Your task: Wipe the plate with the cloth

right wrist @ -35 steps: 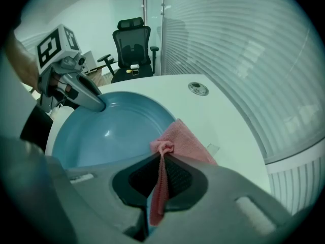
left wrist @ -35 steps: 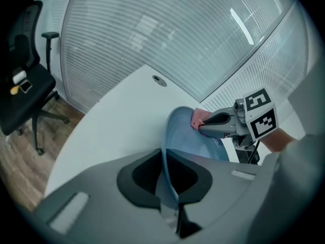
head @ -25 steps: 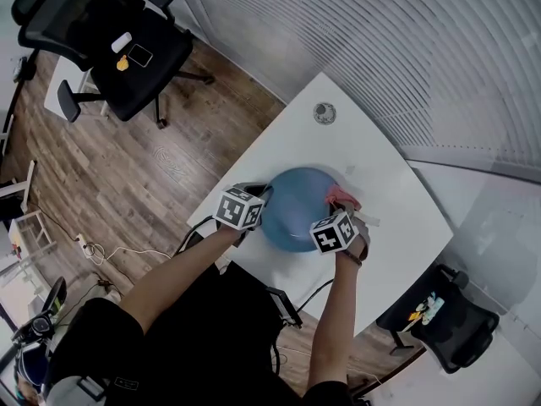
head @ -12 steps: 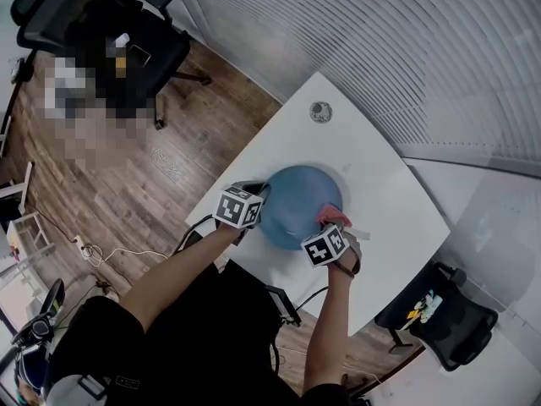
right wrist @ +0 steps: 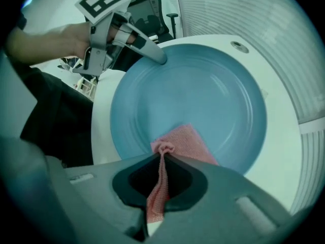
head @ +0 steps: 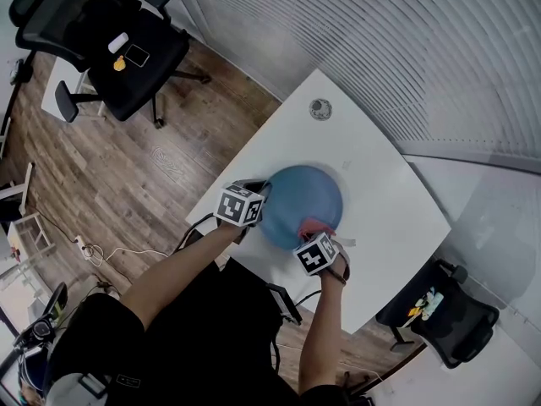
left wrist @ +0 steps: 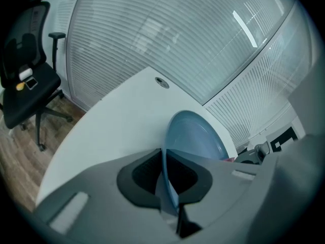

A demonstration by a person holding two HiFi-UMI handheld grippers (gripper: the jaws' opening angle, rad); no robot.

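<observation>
Head view, cloth (head: 314, 225) mostly hidden under right claw (right wrist: 161, 155) clamping it, left claw (left wrist: 164, 159) pinching plate (head: 297, 200) rim

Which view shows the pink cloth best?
The right gripper view: the cloth is close up, pinched by the right gripper, on the plate. Head view: a small pink patch. Left gripper view: barely a sliver.

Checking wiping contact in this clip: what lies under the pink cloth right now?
The cloth, pinched in the right gripper, rests on the blue plate, close to the rim nearest that gripper. The patch of plate directly beneath the cloth is covered, so its condition cannot be seen.
</observation>
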